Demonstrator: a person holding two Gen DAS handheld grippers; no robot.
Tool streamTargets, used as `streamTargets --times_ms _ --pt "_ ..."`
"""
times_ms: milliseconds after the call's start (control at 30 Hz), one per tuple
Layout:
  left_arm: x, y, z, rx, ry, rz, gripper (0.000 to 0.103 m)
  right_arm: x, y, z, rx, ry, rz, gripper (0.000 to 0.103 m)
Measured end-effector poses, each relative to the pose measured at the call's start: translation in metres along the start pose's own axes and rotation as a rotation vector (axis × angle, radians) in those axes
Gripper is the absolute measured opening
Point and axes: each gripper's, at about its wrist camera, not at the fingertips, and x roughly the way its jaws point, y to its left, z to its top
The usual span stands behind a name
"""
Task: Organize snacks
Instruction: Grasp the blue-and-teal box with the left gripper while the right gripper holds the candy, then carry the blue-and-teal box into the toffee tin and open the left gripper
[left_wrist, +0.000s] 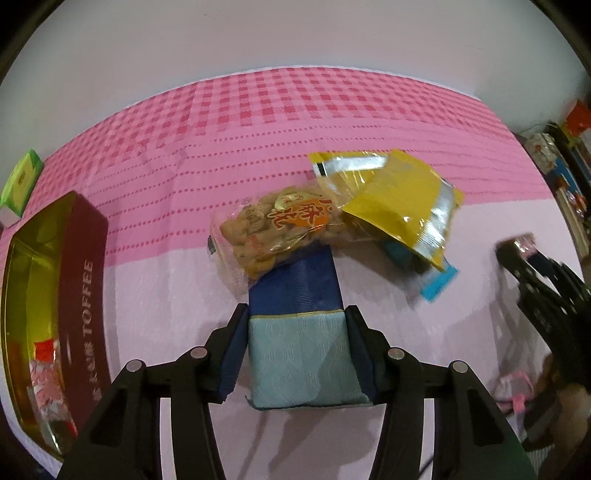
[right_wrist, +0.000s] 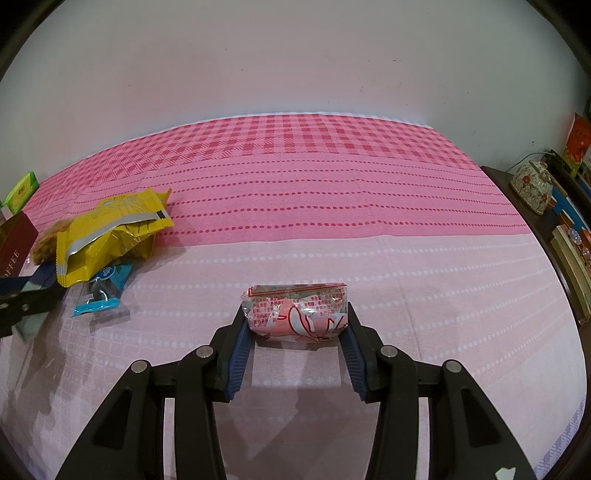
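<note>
On the pink checked cloth (right_wrist: 295, 192), two snacks are held.
A smooth blue box (left_wrist: 299, 332) is squeezed by the left gripper (left_wrist: 297, 354); a crinkly pink packet (right_wrist: 297, 312) is pinched by the right gripper (right_wrist: 295, 343).

The left gripper (left_wrist: 295, 343) has black plastic fingers with angular link arms, round silver pins at the joints, and dark blue ribbed pads (left_wrist: 231, 363) inside. The right gripper (right_wrist: 297, 341) has the same build.

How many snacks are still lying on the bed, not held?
3 in the pile: the yellow bag on top, the clear bag of twists beside it, and the blue packet poking out underneath. More could hide under the yellow bag.
</note>
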Motion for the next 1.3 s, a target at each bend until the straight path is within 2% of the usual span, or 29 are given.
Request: streamTargets --times_ms 267,733,1300 --pt "-0.027 0.006 -0.034 0.050 0.001 0.003 0.051 0.000 0.000 0.000 0.000 0.000 0.000 0.043" --pt "-0.066 0.020 -0.066 0.075 -0.045 -0.013 0.050 0.000 0.000 0.000 -0.001 0.000 -0.001 0.043" --pt "-0.112 0.037 -0.070 0.064 -0.112 -0.020 0.050 0.000 0.001 0.000 -0.003 -0.001 -0.004 0.043"
